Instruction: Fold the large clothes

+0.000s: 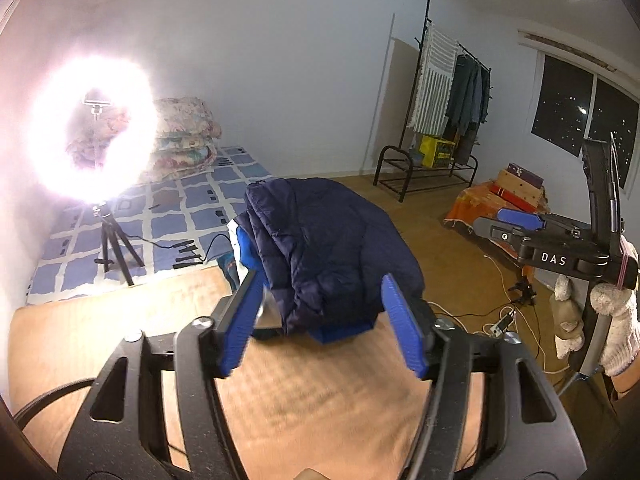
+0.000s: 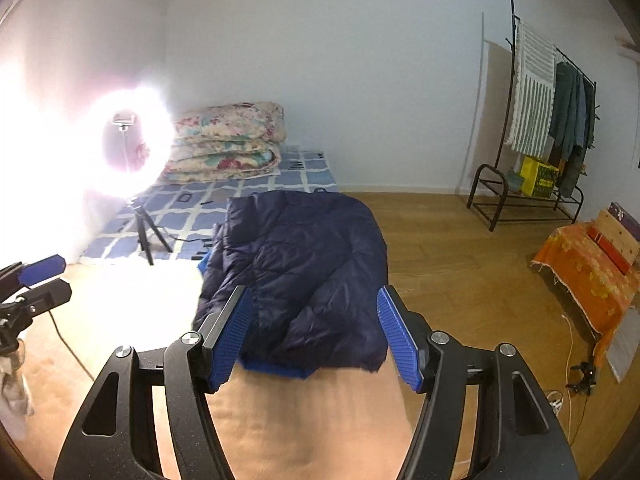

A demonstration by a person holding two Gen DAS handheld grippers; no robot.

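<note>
A folded navy quilted jacket (image 1: 332, 240) (image 2: 304, 256) lies on top of a bright blue garment (image 1: 340, 330) (image 2: 272, 368), whose edge sticks out underneath. Both rest on a tan blanket (image 1: 320, 392) (image 2: 304, 420). My left gripper (image 1: 320, 280) (image 2: 44, 280) is open, hovering just short of the jacket's near edge, and its blue pads (image 1: 240, 332) touch nothing. My right gripper (image 2: 314, 292) (image 1: 516, 226) is also open with nothing gripped, level with the jacket's near edge. A white-gloved hand (image 1: 616, 320) holds it off to the right.
A glaring ring light (image 1: 92, 128) on a tripod (image 1: 114, 244) stands at the left on a blue-checked mattress (image 1: 192, 208) with folded floral quilts (image 2: 228, 140). On the wood floor to the right are a clothes rack (image 2: 536, 112), an orange-draped stand (image 2: 588, 264) and cables (image 1: 500, 316).
</note>
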